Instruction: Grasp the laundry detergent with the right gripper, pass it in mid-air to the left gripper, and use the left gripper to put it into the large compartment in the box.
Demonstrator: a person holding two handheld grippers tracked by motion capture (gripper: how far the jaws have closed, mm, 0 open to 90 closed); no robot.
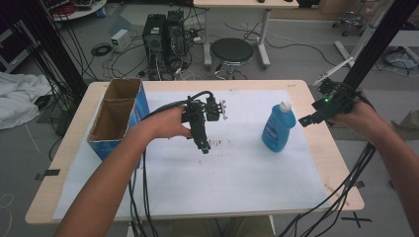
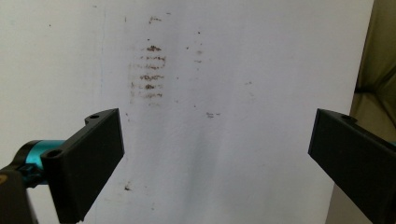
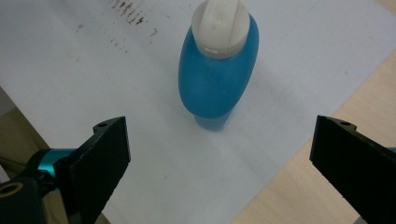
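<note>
A blue bottle [image 1: 278, 128] with a white cap stands upright on the white sheet [image 1: 237, 168] at the table's right. In the right gripper view the bottle [image 3: 215, 79] is seen from above, ahead of the wide-apart jaws. My right gripper [image 1: 306, 119] hovers just right of the bottle, open and empty [image 3: 219, 154]. My left gripper [image 1: 203, 146] hangs over the middle of the sheet, pointing down, open with nothing between its jaws [image 2: 217, 144]. Below it lie brown smudge marks [image 2: 148, 70] on the paper.
An open blue cardboard box [image 1: 117, 116] with two compartments sits at the table's left edge. The wooden table [image 1: 336, 163] shows bare beyond the sheet on the right. Cables hang off the front edge. A stool [image 1: 231, 51] and computer towers [image 1: 163, 32] stand beyond the table.
</note>
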